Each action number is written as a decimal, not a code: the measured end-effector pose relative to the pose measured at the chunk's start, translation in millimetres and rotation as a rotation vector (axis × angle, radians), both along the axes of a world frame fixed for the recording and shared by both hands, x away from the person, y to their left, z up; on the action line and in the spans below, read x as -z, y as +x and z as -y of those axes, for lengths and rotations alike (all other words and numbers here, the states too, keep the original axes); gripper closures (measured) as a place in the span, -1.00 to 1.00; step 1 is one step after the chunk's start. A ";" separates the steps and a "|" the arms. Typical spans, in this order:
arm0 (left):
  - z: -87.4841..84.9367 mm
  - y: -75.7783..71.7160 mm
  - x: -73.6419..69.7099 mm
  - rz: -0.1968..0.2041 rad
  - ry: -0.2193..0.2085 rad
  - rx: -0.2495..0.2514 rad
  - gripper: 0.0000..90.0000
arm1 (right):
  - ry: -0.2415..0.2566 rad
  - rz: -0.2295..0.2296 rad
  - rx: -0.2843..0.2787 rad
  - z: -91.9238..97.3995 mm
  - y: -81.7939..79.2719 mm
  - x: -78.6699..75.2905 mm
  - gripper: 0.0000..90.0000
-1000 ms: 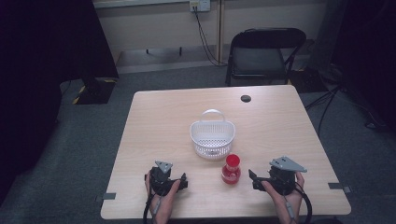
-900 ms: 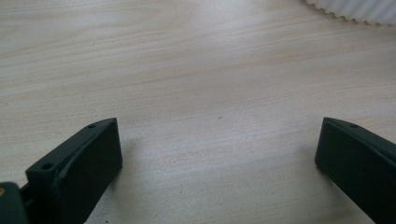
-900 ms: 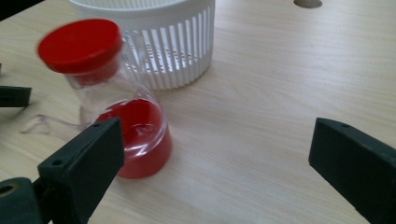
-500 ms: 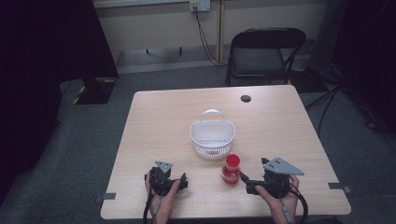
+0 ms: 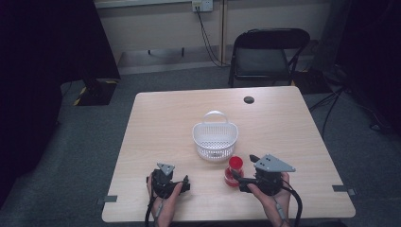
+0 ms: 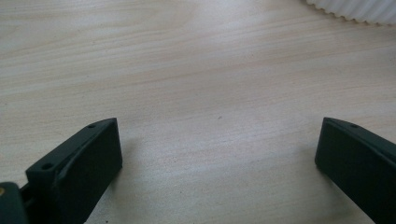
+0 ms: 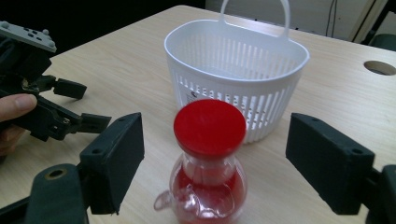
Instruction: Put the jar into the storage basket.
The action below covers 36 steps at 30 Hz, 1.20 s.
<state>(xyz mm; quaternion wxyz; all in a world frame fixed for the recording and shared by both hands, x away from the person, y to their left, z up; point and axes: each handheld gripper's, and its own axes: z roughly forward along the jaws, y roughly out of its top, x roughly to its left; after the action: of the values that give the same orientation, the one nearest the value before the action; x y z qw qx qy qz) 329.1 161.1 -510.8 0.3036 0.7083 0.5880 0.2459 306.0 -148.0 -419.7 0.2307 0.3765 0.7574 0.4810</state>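
Where the high view is read from its left edge, the first item is the left tool (image 5: pixel 185 182), resting low over the near part of the pale wood tabletop (image 5: pixel 156 123), its jaws spread wide with bare wood between them. In the left gripper view the ribbed white edge of the basket shows at the top right corner, well clear of that tool.

Next item: white slotted plastic basket (image 5: pixel 215 141) with an arched handle, upright at the middle of the tabletop. Its near wall stands just behind the bottle.

Next item: small clear bottle (image 5: pixel 233 172) with a red cap and red contents, upright, near the front edge and just beside the basket.

Next item: right tool (image 7: pixel 212 156), held level at the bottle's right in the high view. Its jaws have just been closing; they stand part-way in, one on either side of the bottle's neck, with a visible gap on each side, so nothing is gripped yet.

Further items: a dark round grommet hole (image 5: pixel 248 100) at the far right of the tabletop; a black folding chair (image 5: pixel 265 54) behind it on the grey floor.
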 end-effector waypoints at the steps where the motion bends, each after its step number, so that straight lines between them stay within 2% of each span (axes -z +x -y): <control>1: 0.0 0.0 0.0 0.000 0.000 0.000 -0.99 | 0.000 0.000 -0.002 -1.5 1.4 0.0 -0.56; 17: 0.0 0.0 0.0 0.000 0.000 0.000 -0.99 | -0.005 -0.037 -0.047 -12.0 22.7 17.7 -0.18; 27: 0.0 0.0 0.0 0.000 0.000 0.000 -0.99 | -0.013 -0.048 -0.048 -10.8 27.1 24.6 -0.10; 28: 0.0 0.0 0.0 0.000 0.000 0.000 -0.99 | -0.011 -0.045 -0.051 -10.7 27.0 25.0 -0.01; 32: 0.0 0.0 0.0 0.000 0.000 0.000 -0.99 | -0.019 -0.037 -0.049 -11.1 26.2 23.9 0.07; 36: 0.0 0.0 0.0 0.000 0.000 0.000 -0.99 | -0.018 -0.038 -0.053 -11.4 26.1 23.9 0.07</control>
<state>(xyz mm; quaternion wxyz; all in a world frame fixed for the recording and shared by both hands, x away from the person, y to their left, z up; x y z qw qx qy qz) 329.1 161.0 -510.8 0.3035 0.7083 0.5880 0.2457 332.2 -136.6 -443.6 0.2069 0.3633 0.7757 0.4727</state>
